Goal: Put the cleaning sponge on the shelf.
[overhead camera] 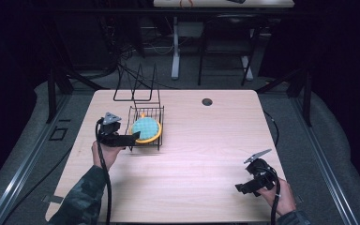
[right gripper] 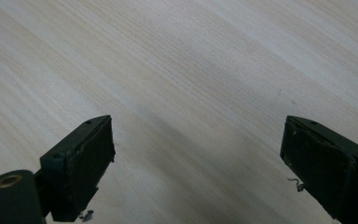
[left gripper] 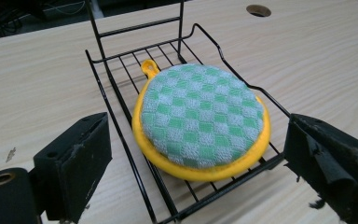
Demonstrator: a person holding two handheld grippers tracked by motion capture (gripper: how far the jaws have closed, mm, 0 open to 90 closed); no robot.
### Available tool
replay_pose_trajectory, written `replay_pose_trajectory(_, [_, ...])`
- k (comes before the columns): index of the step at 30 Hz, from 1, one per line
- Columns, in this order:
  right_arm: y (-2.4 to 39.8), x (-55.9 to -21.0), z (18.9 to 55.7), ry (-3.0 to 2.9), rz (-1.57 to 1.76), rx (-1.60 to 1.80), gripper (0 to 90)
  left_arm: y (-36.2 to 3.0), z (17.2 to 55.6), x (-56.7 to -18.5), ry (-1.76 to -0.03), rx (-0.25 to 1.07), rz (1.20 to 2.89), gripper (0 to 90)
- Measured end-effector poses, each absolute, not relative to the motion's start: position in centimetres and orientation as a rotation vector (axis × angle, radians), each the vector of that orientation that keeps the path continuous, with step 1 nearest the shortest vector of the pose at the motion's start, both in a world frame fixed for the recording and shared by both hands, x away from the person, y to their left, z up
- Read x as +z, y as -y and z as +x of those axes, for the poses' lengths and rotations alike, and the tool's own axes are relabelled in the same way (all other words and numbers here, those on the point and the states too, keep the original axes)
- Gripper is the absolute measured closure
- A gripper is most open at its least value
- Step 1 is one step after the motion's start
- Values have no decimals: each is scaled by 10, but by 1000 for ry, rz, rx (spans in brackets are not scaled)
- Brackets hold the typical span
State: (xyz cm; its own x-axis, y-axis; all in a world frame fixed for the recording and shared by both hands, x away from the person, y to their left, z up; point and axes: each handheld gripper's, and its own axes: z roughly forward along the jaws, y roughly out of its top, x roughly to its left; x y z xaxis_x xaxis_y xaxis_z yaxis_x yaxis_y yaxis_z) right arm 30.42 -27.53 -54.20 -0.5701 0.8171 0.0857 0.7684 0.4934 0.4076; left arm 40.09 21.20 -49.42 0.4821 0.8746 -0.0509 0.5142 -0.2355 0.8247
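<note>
Round pot holder in a wire rack, both grippers wide apart.

Left gripper (left gripper: 196, 154) view reveals the pot holder's (left gripper: 200, 116) green checks, yellow rim and loop inside the black rack (left gripper: 121, 135); right gripper (right gripper: 198, 163), parted, faces bare wooden table (right gripper: 191, 70).

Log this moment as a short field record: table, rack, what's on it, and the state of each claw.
table: light wood, round hole near far edge
rack: black wire rack, far left of table
item on rack: round pot holder, green checked face, yellow rim and loop, lying flat
left claw: open, jaws either side of the rack's near end, touching nothing
right claw: open, empty, over bare table at near right
</note>
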Motion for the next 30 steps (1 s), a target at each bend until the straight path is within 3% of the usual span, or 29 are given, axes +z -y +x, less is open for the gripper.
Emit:
replay_pose_trajectory(16, [276, -542, 303, -2606, 1394, 614, 91, -224, 357, -491, -1151, 544, 1962, 5])
replay_pose_trajectory(30, [276, -542, 302, -2598, 1394, 617, 92, -241, 318, -503, -1191, 514, 1996, 2])
